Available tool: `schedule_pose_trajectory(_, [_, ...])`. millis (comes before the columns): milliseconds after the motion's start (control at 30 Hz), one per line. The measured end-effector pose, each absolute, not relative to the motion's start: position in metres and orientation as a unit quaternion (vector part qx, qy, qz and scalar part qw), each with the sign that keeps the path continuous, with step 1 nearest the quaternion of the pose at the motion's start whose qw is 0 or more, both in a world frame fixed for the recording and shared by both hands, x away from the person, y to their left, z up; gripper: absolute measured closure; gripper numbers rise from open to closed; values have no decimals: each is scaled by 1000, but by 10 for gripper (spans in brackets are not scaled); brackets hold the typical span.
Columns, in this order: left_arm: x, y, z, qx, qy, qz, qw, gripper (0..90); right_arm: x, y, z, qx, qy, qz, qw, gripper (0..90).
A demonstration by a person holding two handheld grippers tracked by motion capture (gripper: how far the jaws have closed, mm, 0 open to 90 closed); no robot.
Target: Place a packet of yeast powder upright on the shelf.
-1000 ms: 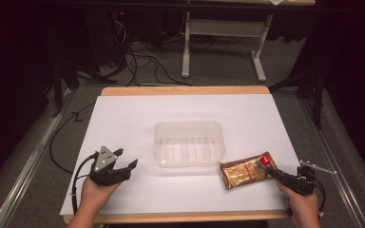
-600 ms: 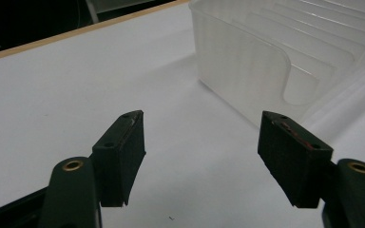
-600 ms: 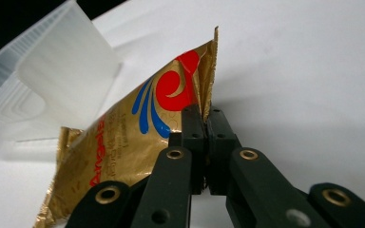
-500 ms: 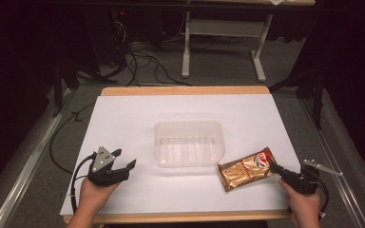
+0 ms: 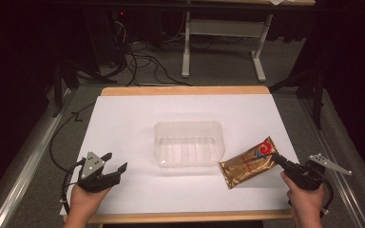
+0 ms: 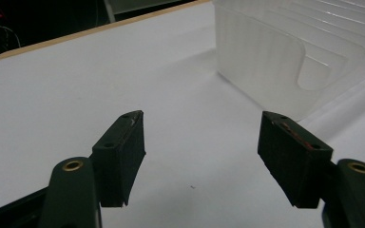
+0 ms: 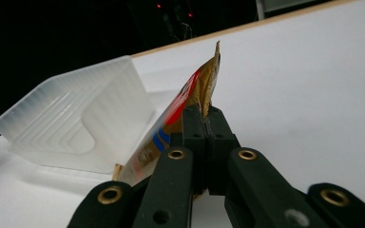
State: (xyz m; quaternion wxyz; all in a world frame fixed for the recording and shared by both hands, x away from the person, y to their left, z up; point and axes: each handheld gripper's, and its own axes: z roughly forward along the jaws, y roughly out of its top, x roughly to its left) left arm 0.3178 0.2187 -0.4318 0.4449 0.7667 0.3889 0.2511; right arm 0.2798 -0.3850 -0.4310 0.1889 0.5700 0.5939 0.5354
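Right of the clear tray (image 5: 188, 142), your right gripper (image 5: 276, 159) clamps the gold pouch (image 5: 248, 162); its own view confirms pinched edge. Left gripper (image 5: 115, 162) stands apart, empty.

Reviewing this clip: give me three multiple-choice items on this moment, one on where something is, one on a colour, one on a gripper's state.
1. Where is the clear plastic tub?
A. mid-table, between the two grippers
B. on the floor
C. at the table's far left corner

2. What is the main colour of the packet?
A. green
B. gold with a red mark
C. white

3. How is the right gripper?
A. wide open over the tub
B. open beside the packet
C. shut on the packet's edge

Key: 1 A, the high view shows it centred; 2 B, its foil is gold; 3 C, the right gripper view shows the jaws pinching it, while the left gripper stands open.
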Motion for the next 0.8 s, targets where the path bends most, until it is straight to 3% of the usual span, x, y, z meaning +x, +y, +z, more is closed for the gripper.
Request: schedule_pose_trajectory(800, [307, 226, -432, 764, 393, 265, 437, 332, 269, -371, -385, 496, 600, 556, 291, 900])
